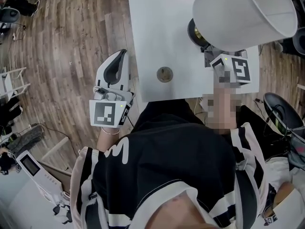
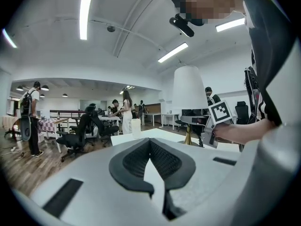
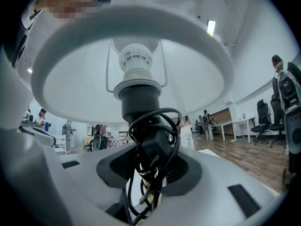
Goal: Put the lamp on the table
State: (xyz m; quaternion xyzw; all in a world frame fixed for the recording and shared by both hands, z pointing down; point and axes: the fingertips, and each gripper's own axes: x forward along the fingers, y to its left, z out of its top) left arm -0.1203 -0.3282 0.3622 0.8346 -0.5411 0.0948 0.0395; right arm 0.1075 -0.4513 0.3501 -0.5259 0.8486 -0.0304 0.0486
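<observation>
Right gripper (image 3: 150, 169): jaws fairly wide, clamped on the lamp (image 3: 137, 102) at its dark stem just under the bulb socket. A coiled black cord (image 3: 157, 126) is bundled round the stem and caught in the same grip. Pads press partly on cord, not on bare stem, so the hold is likely soft and could twist.

Left gripper (image 2: 150, 143): jaws together at the tips, nothing between them. It hangs off the near left edge of the table (image 1: 157, 32), well apart from the lamp.

Lamp position: over the far right part of the table. The white shade (image 1: 243, 13) leans toward the head camera and the dark-and-brass base (image 1: 194, 31) peeks out beneath it. From the left gripper view the base looks at or just above the table top; contact cannot be told.

Doing the step well, as I judge it:
- Bring the stem upright before lowering; the shade is top-heavy and will pull it over.
- Set the base flat, well in from the right edge and clear of the round fitting (image 1: 165, 74) in the table top.
- Open the jaws slowly, since cord loops may snag a pad and drag the lamp.
- Use the free left gripper to steady the base if it rocks.
</observation>
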